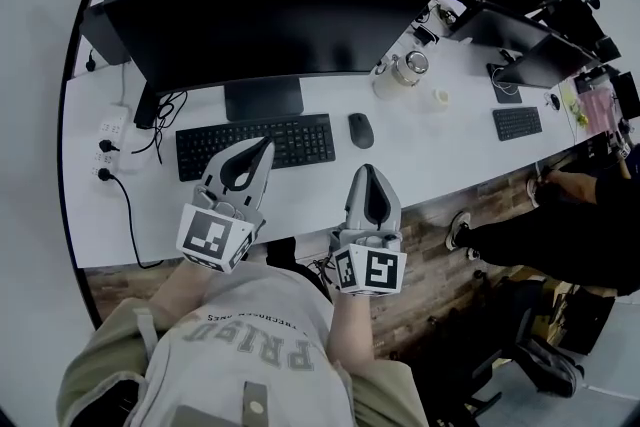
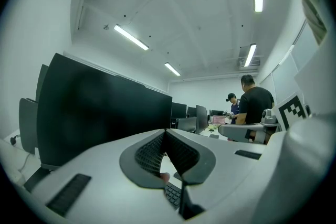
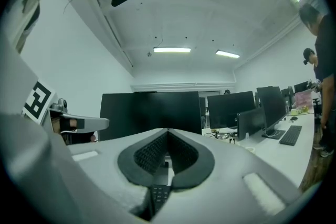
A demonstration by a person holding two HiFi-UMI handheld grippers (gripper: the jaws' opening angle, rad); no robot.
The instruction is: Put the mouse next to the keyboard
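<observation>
A black keyboard (image 1: 255, 145) lies on the white desk (image 1: 330, 190) in front of a wide dark monitor (image 1: 262, 27). A dark mouse (image 1: 361, 130) rests on the desk just right of the keyboard, a small gap between them. My left gripper (image 1: 266, 144) hovers over the keyboard's near edge, jaws shut with nothing in them. My right gripper (image 1: 368, 170) hangs over the desk's front part, a little nearer than the mouse, shut and empty as well. In the left gripper view (image 2: 165, 131) and the right gripper view (image 3: 167, 132) the tips meet, and keyboard keys (image 3: 159, 194) show below.
A power strip (image 1: 107, 150) with cables sits at the desk's left end. A jar (image 1: 399, 71) and a small white object (image 1: 440, 96) stand right of the monitor. More monitors and a second keyboard (image 1: 517, 122) continue along the desk. A seated person (image 1: 560, 220) is at the right.
</observation>
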